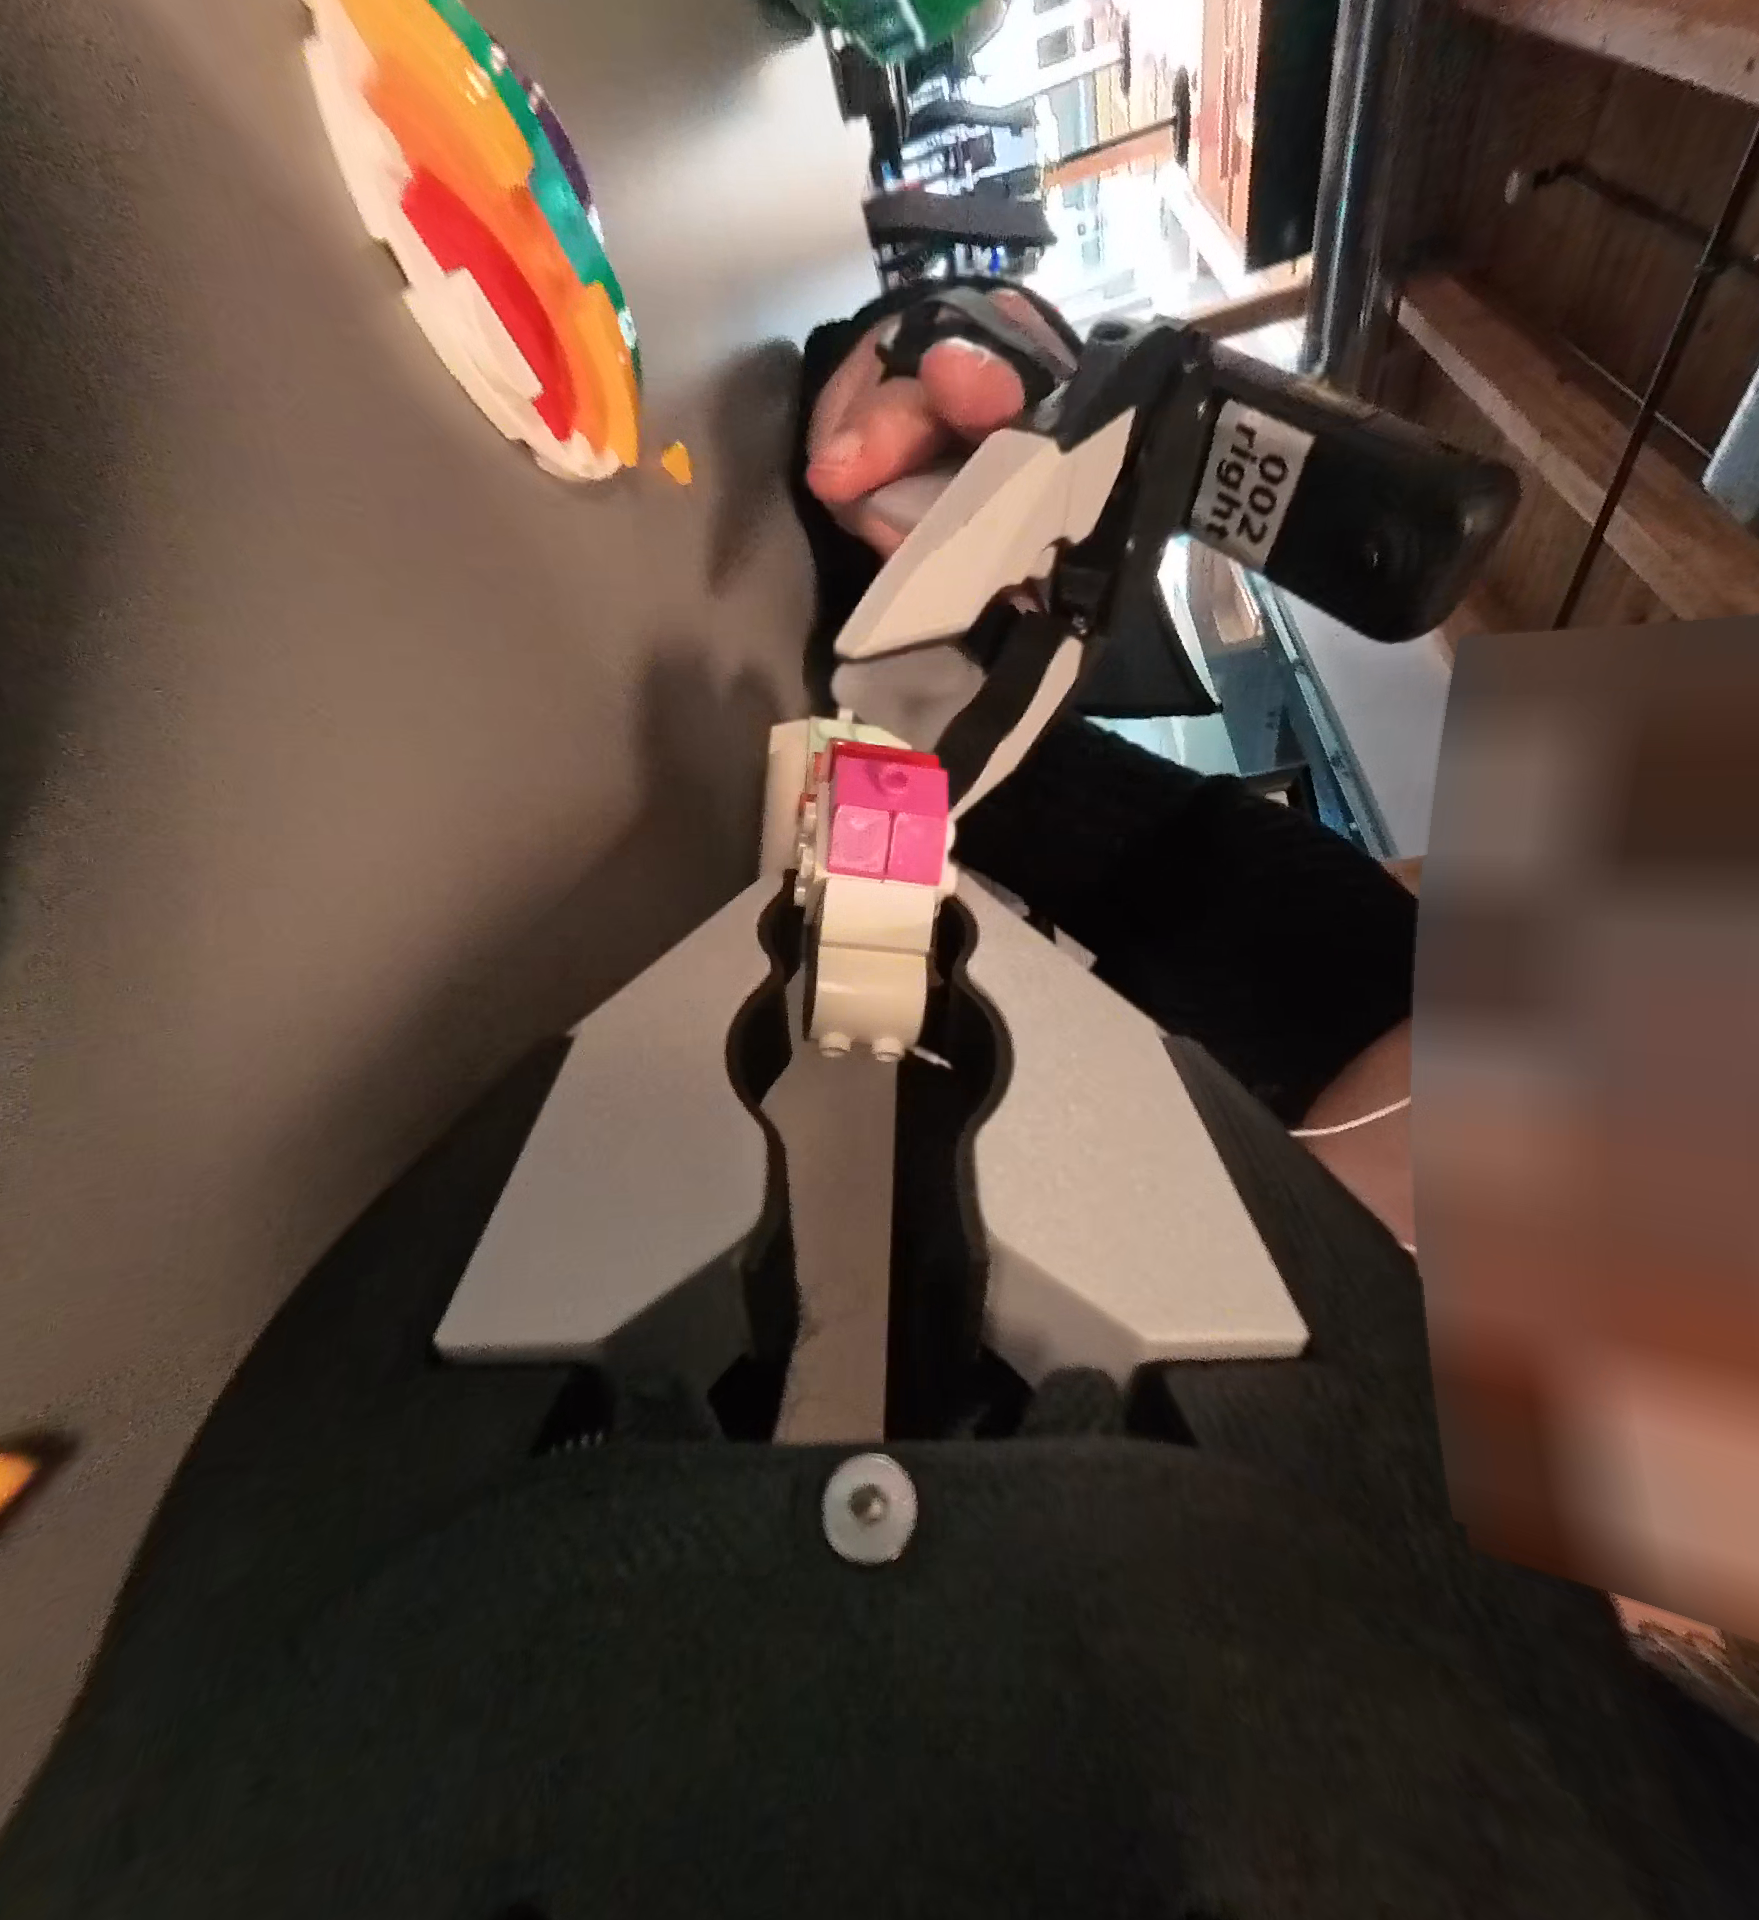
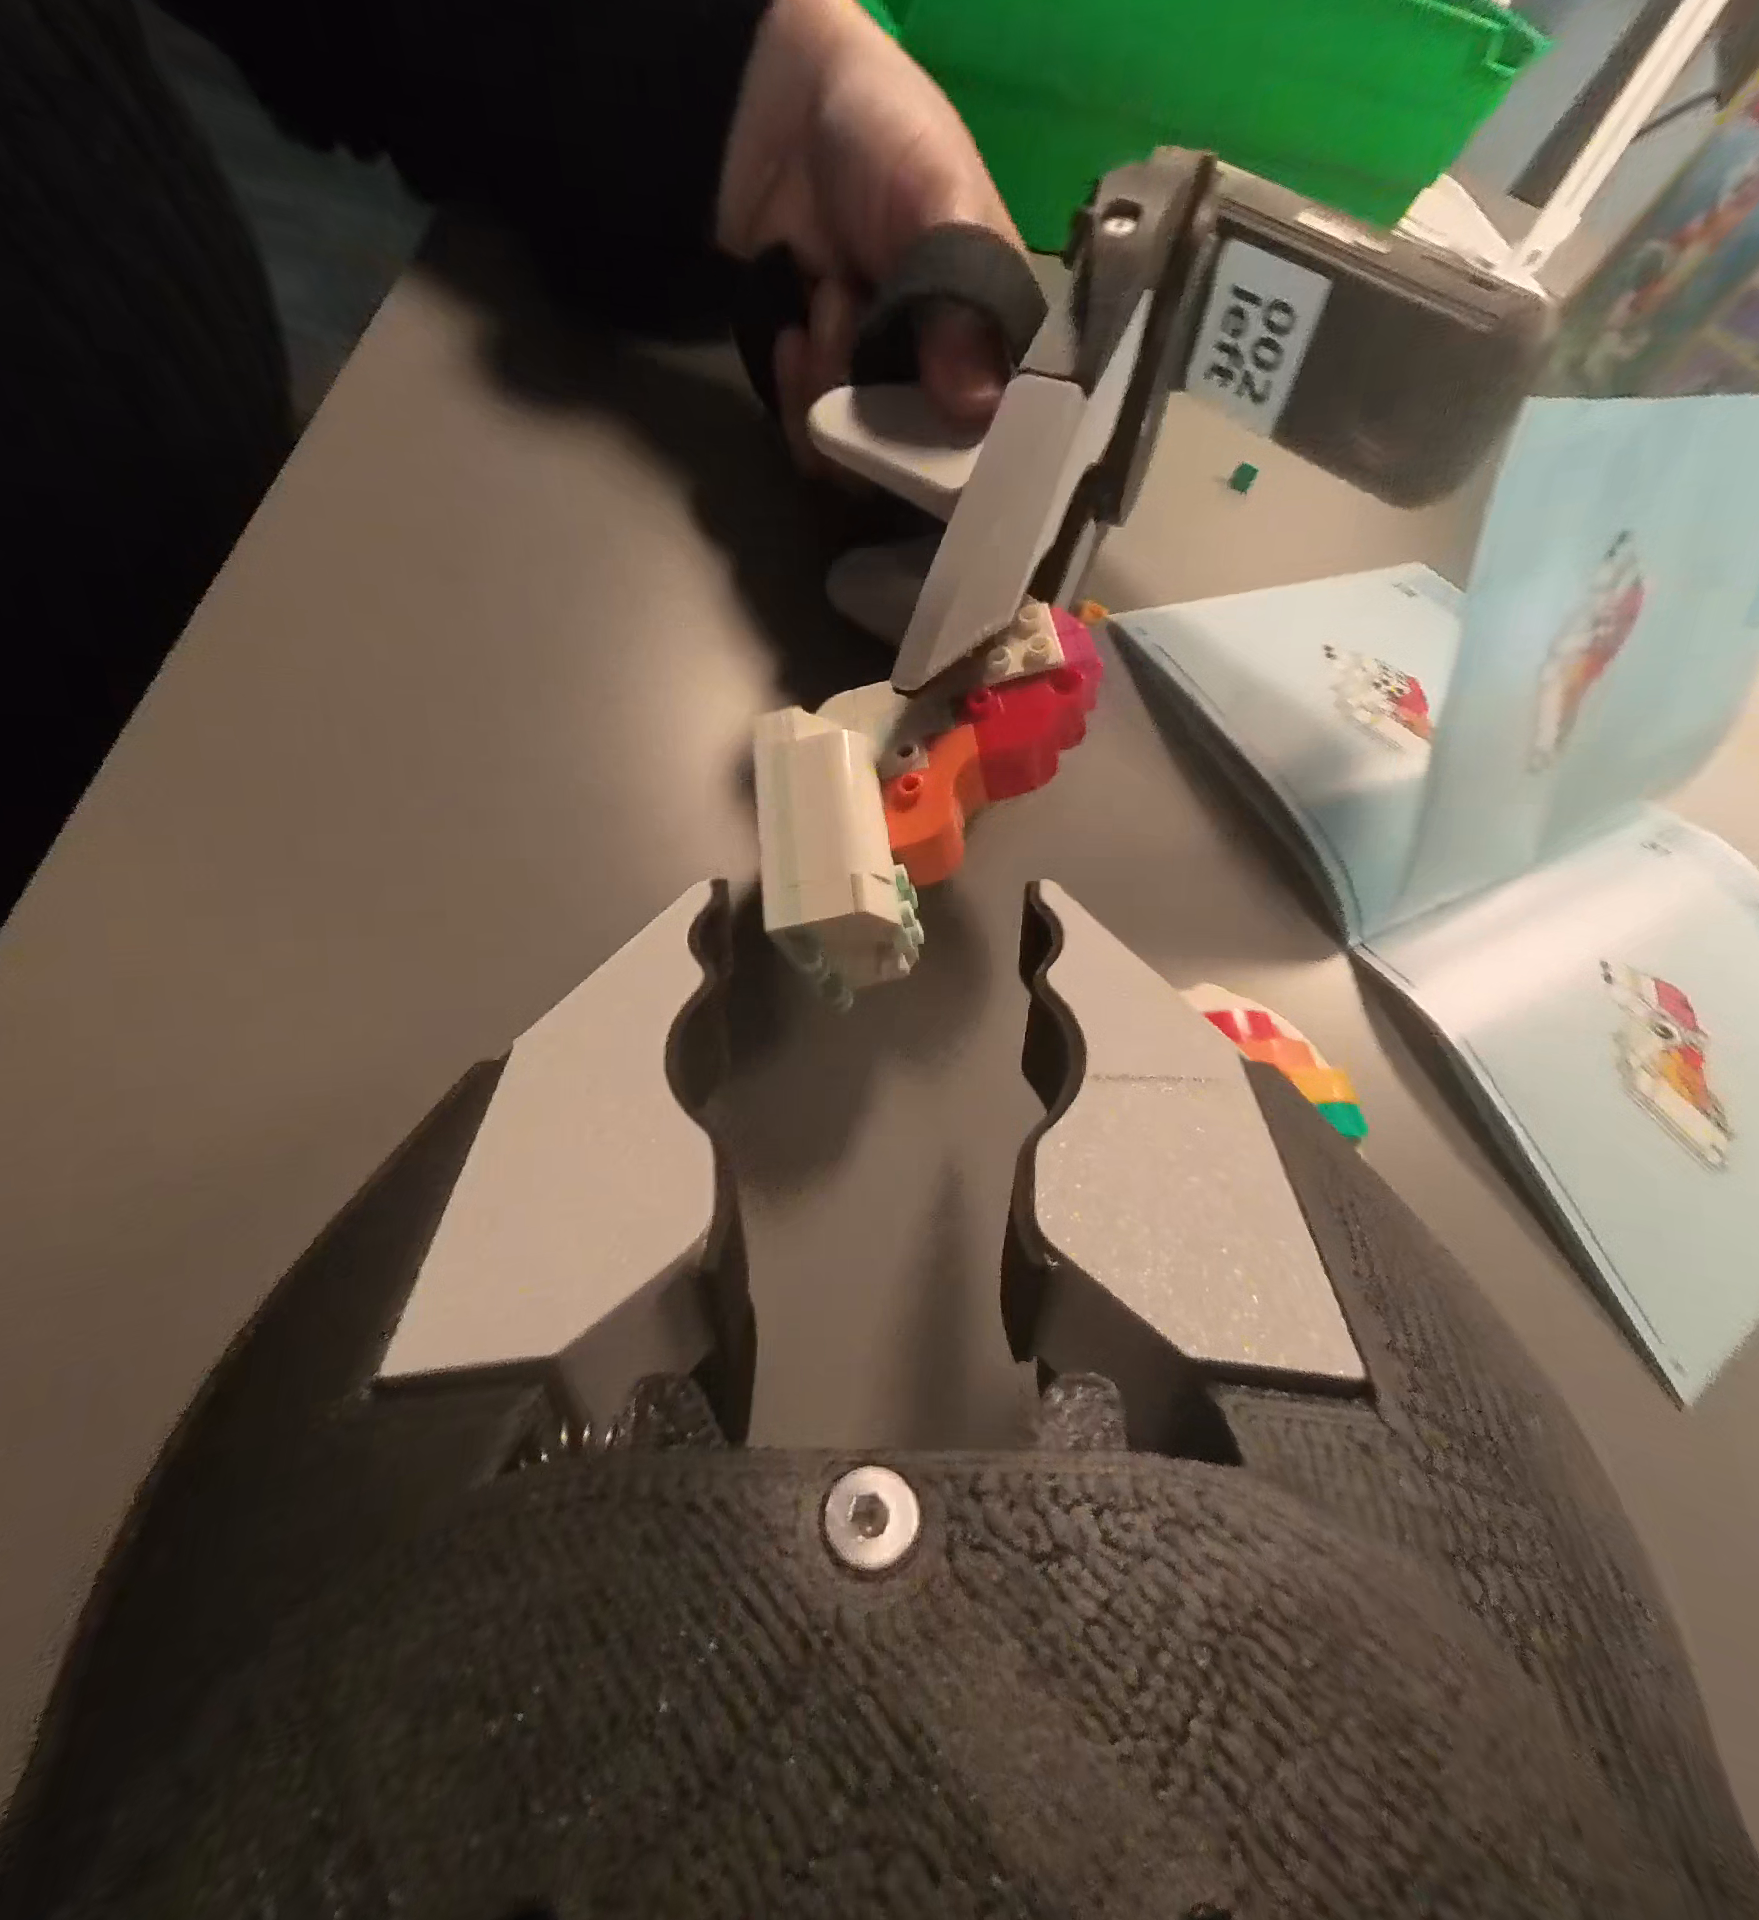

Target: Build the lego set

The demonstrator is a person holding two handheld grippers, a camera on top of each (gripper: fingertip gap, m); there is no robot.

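My left gripper (image 1: 870,914) is shut on a small lego build (image 1: 875,831) and holds it above the grey table (image 1: 231,727). In this view the build shows white bricks and a pink top. In the right wrist view the same build (image 2: 916,769) shows a white block, an orange part, a red part and a magenta end, with the left gripper (image 2: 896,691) clamped on its middle. My right gripper (image 2: 875,904) is open and empty, its fingertips just short of the white block. It also shows in the left wrist view (image 1: 901,722), open, right behind the build.
An open light-blue instruction booklet (image 2: 1477,831) lies on the table at the right. A flat rainbow-coloured lego piece (image 2: 1280,1060) lies beside my right finger and also shows in the left wrist view (image 1: 501,239). A green bin (image 2: 1166,83) stands at the back. Small loose bricks (image 2: 1244,475) lie about. The tips of both grippers are at nearly the same place.
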